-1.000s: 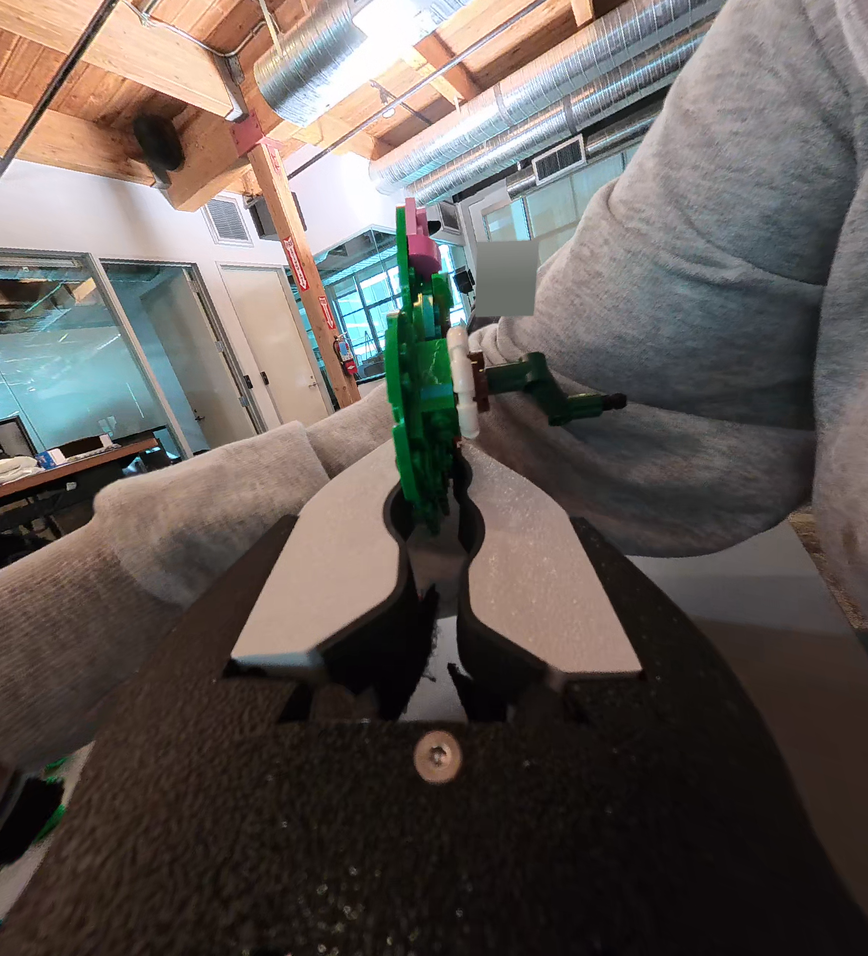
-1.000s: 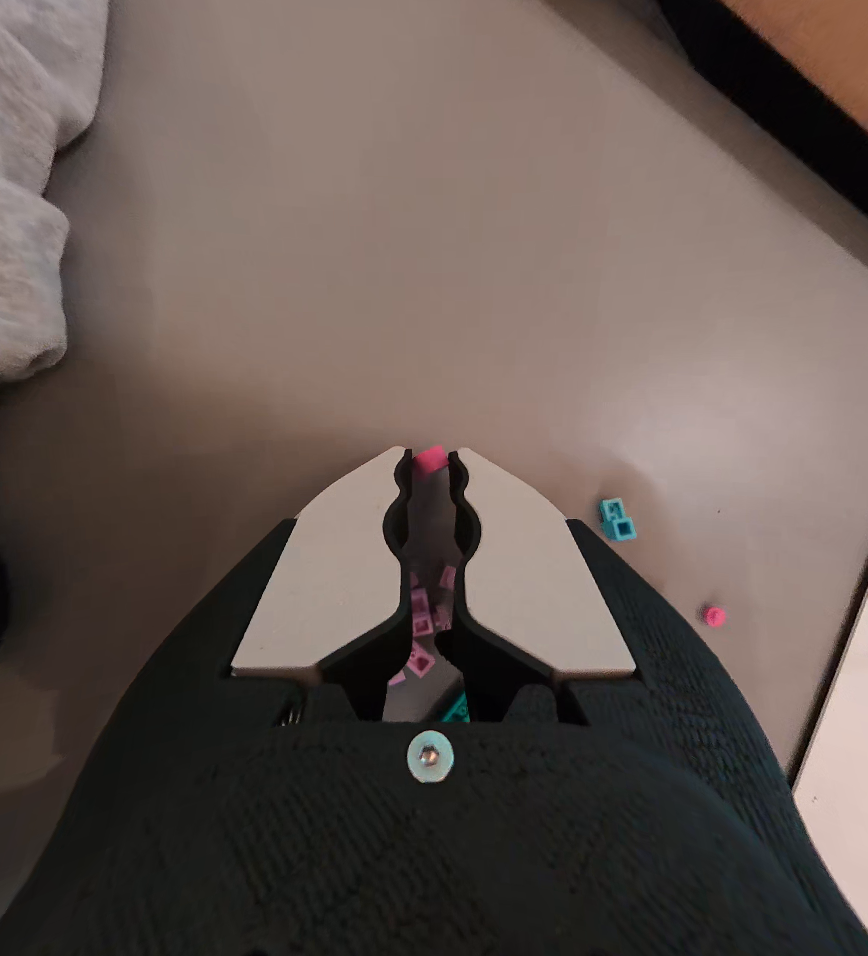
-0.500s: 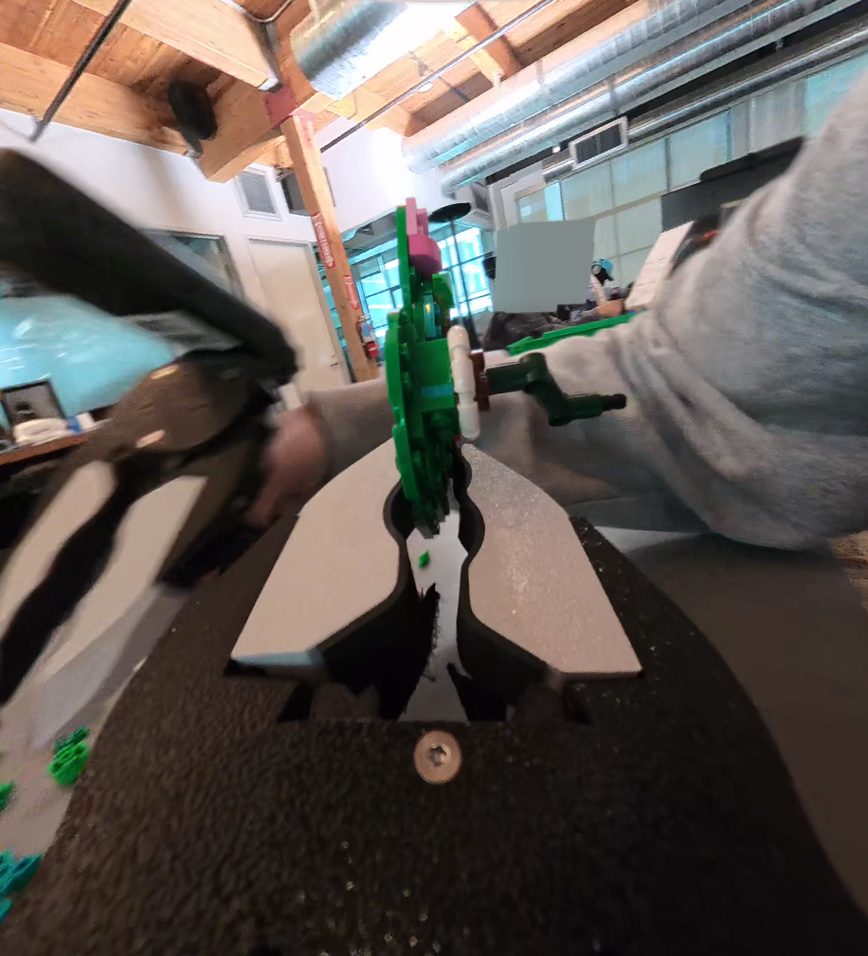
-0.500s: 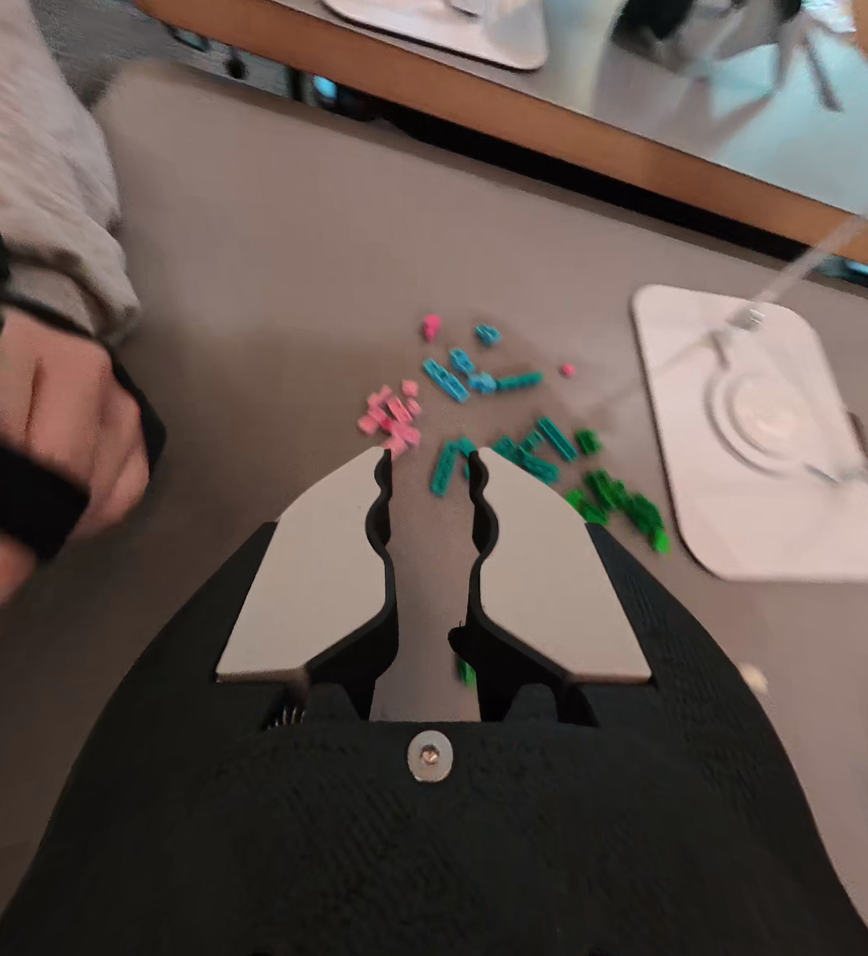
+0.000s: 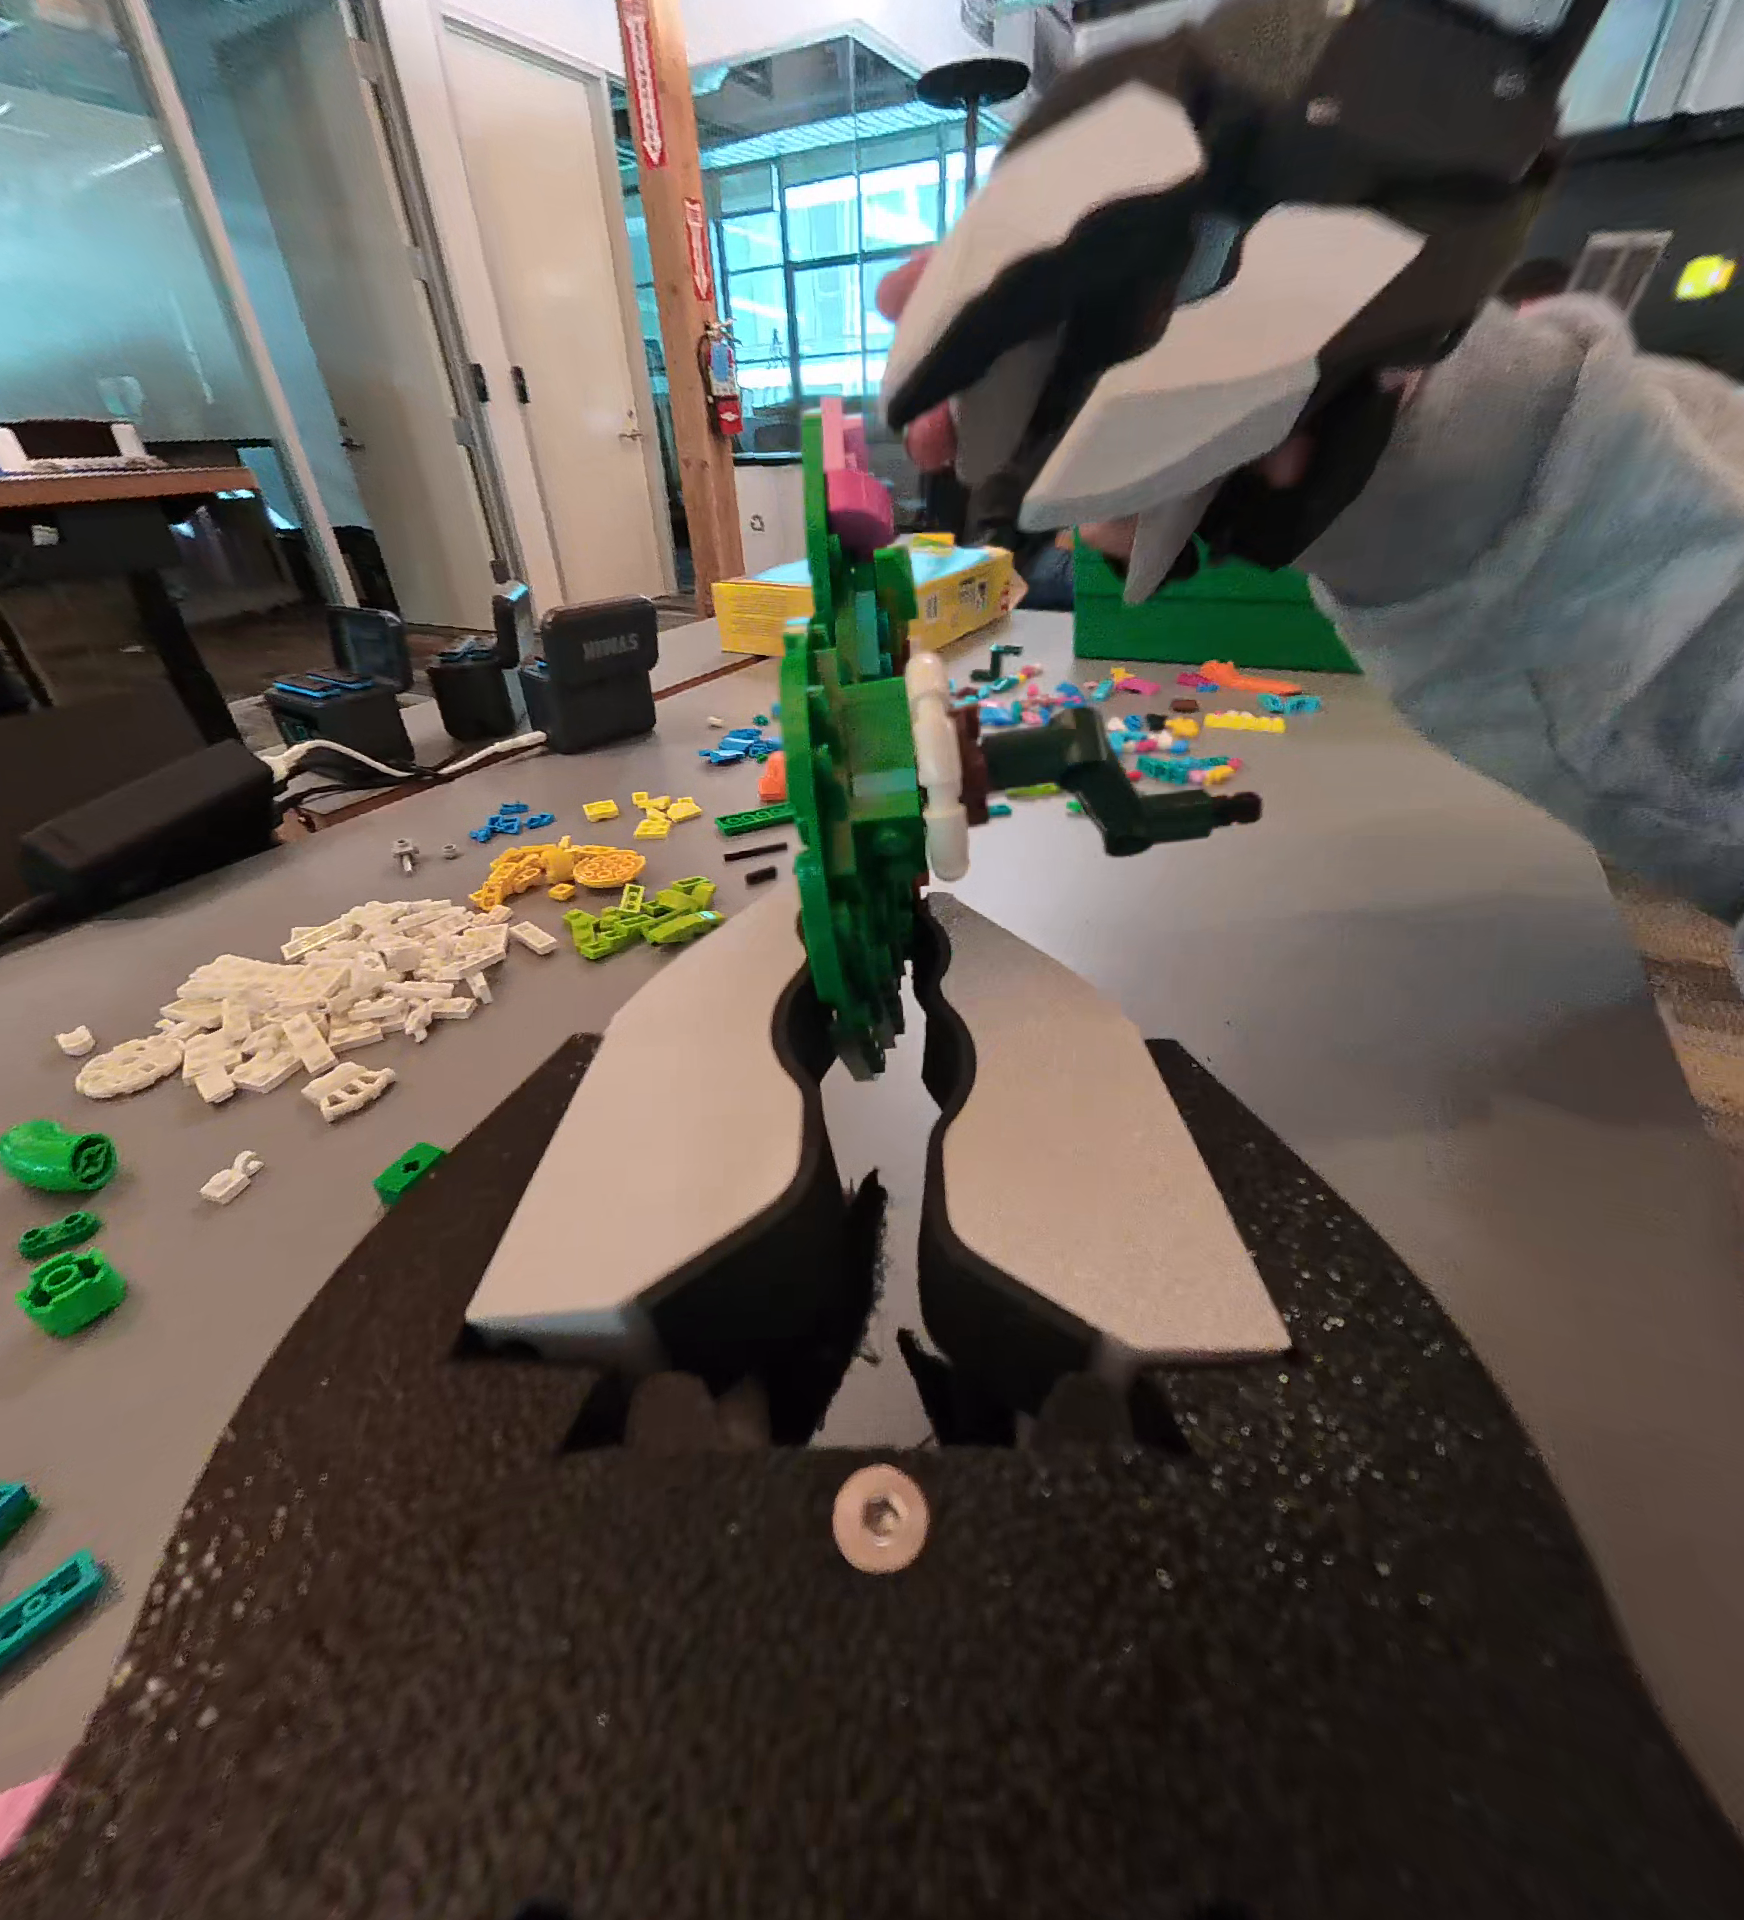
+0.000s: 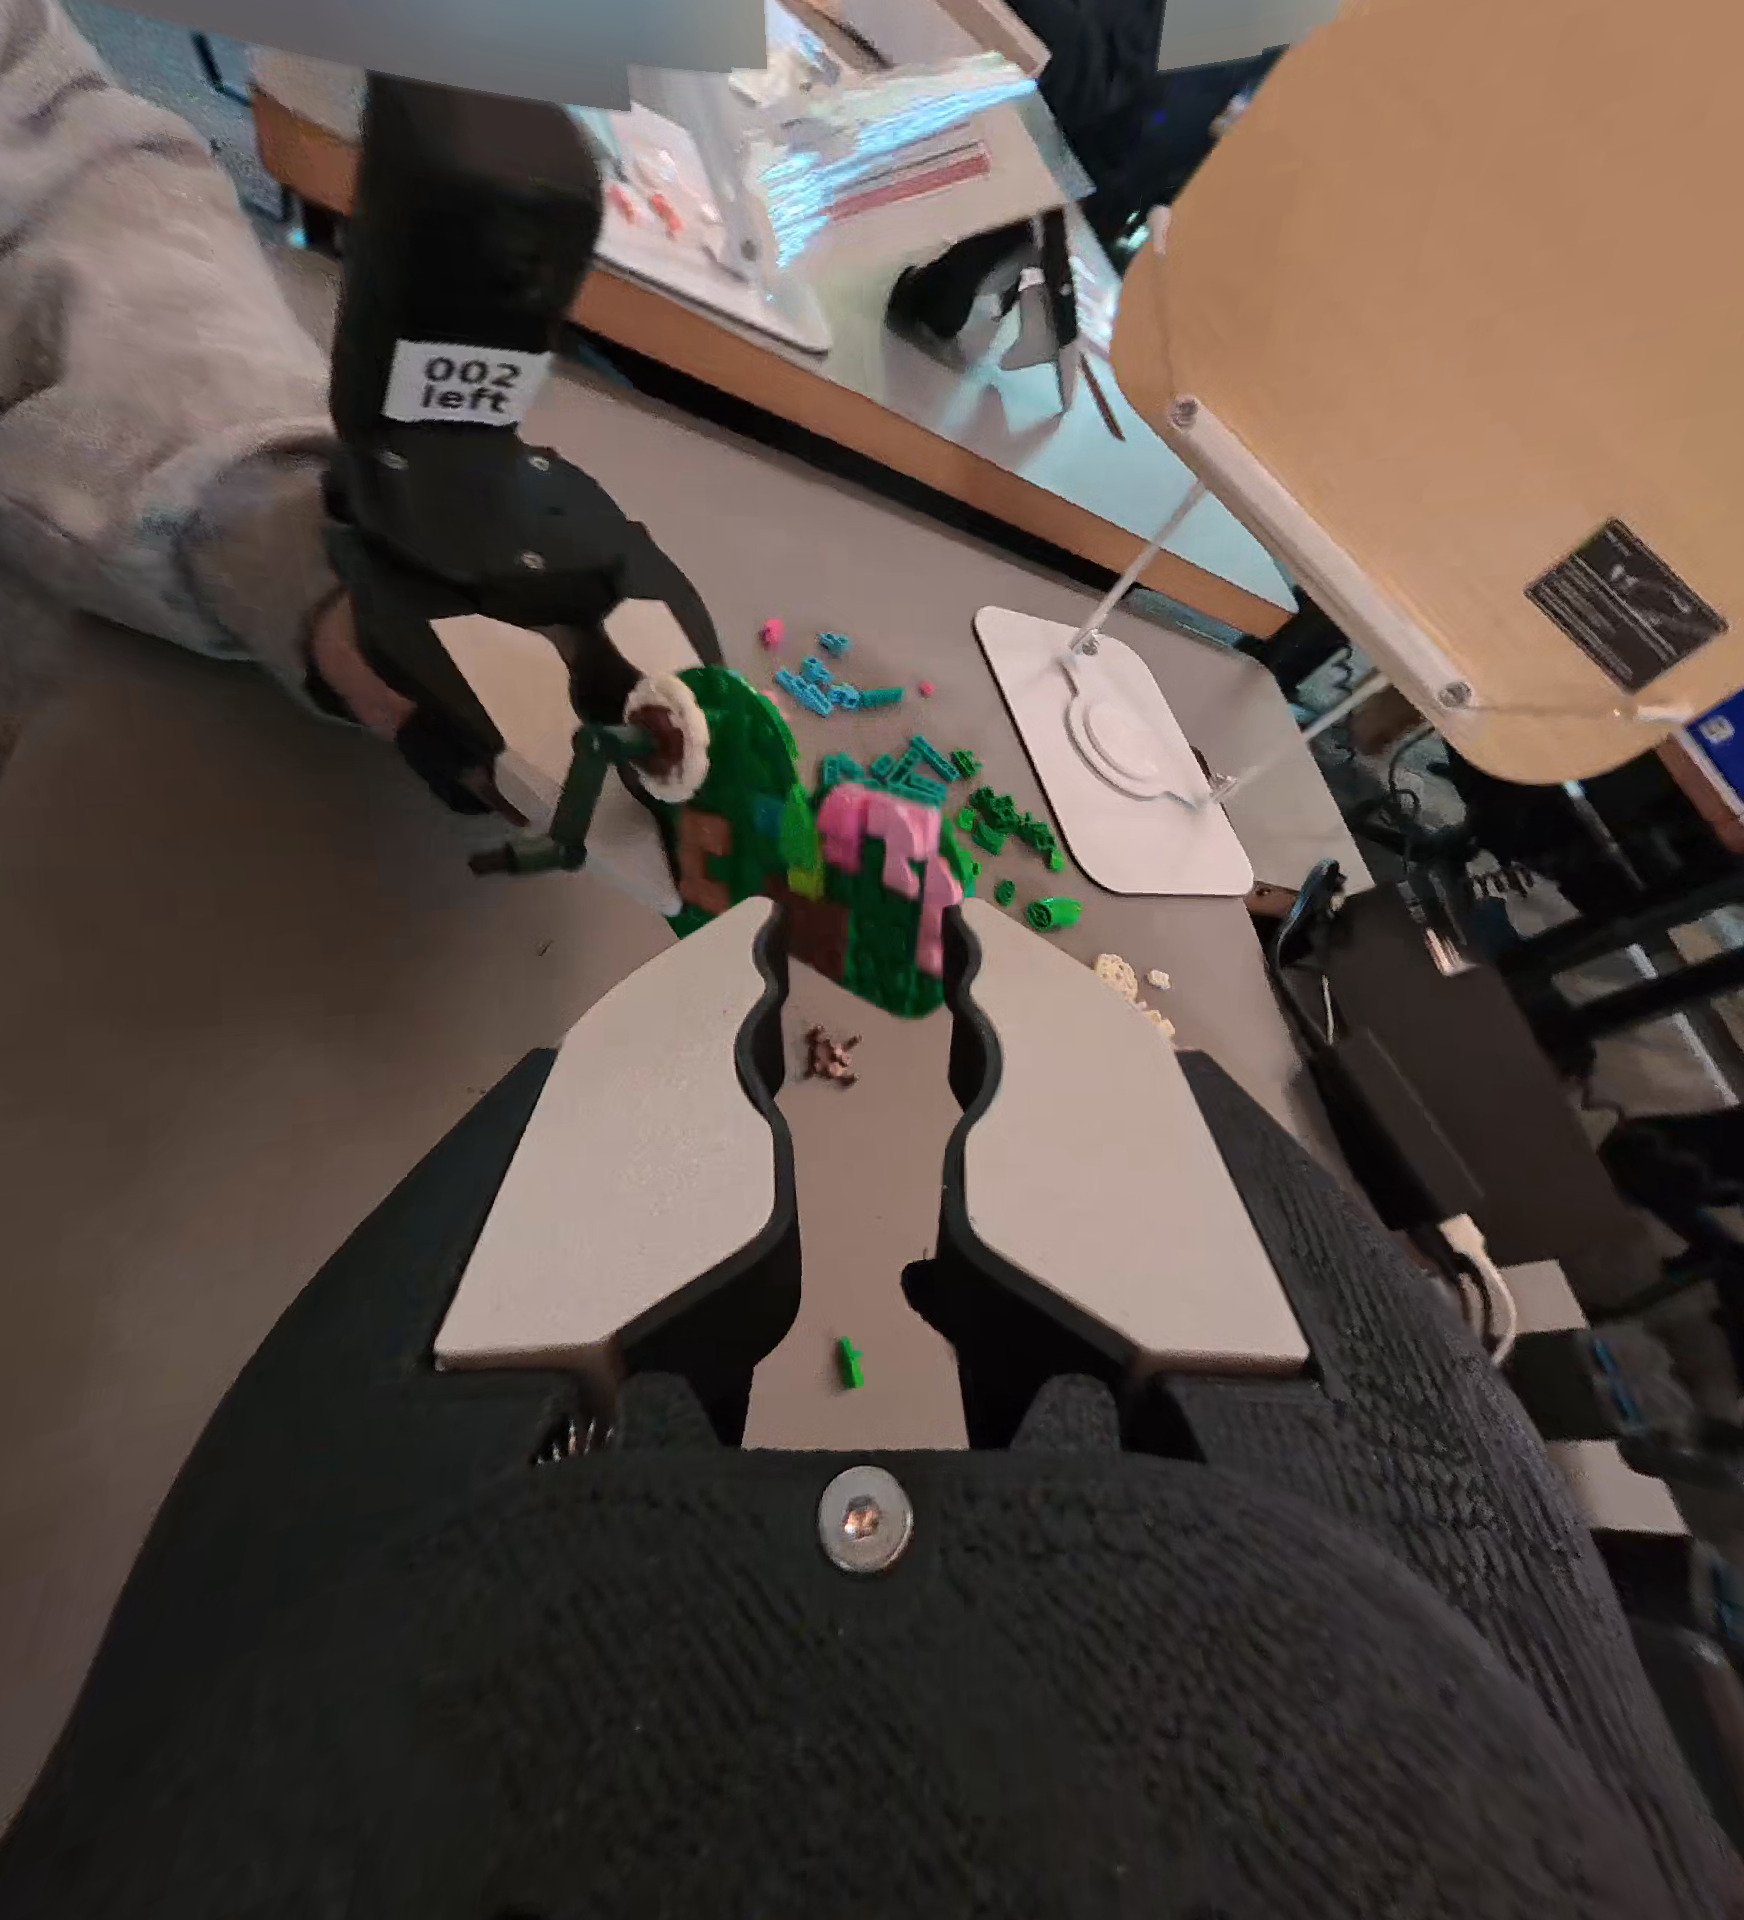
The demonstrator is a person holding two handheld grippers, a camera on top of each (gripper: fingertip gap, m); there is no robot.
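**Left holds brick disc on edge; right hovers, fingers spread**

Left gripper: fingers pinch the lower rim of a green brick-built disc, which stands on edge above the grey counter. A white ring and a dark green crank stick out of the disc's right face; pink bricks sit at its top.

Right gripper: fingers spread, holding nothing. It hangs just near the disc's studded face, not touching as far as can be told. Loose brown bits lie on the counter below.

Counter, left side: white pile, yellow pile, lime pile.

Judgement: the pinch covers only a narrow edge, so a sideways push could swing the disc. Keep the left hold firm, and bring the right in square to the face, clear of the crank.
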